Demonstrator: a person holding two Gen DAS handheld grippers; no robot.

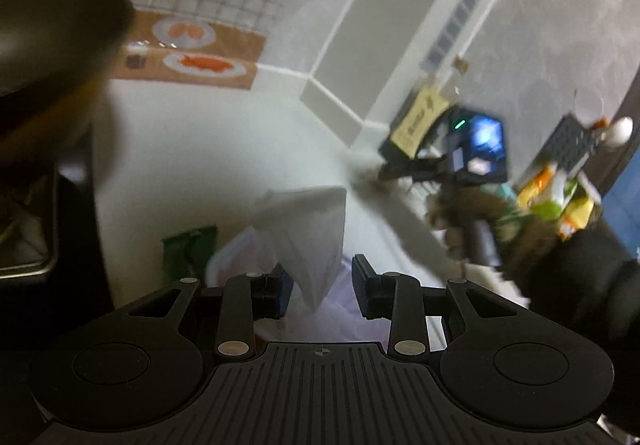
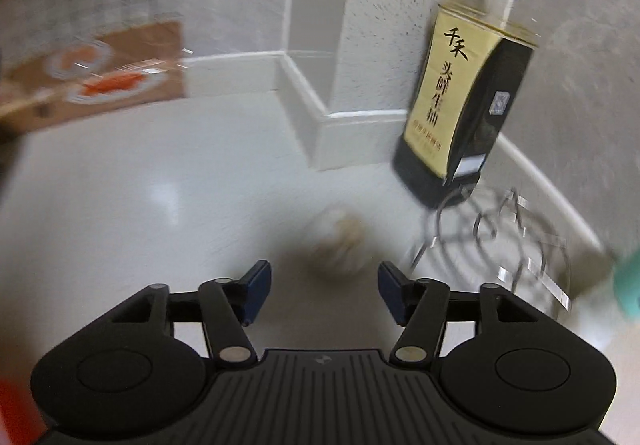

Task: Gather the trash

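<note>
In the left wrist view my left gripper (image 1: 322,287) is open, with a crumpled white tissue (image 1: 310,229) hanging between its jaws above a bin lined with a pale bag (image 1: 236,251); I cannot tell if the tissue touches the pads. A green wrapper (image 1: 188,249) lies beside the bin. My right gripper shows there (image 1: 390,171) as a blurred dark device to the right. In the right wrist view my right gripper (image 2: 324,287) is open, just short of a blurred crumpled brownish-white wad (image 2: 338,243) on the white counter (image 2: 140,185).
A soy sauce bottle (image 2: 464,93) stands by the wall corner, next to a wire trivet (image 2: 504,241). A brown placemat with plates of orange food (image 1: 192,49) lies at the back. A dark pan (image 1: 52,29) looms at the left. Colourful packets (image 1: 556,201) sit at the right.
</note>
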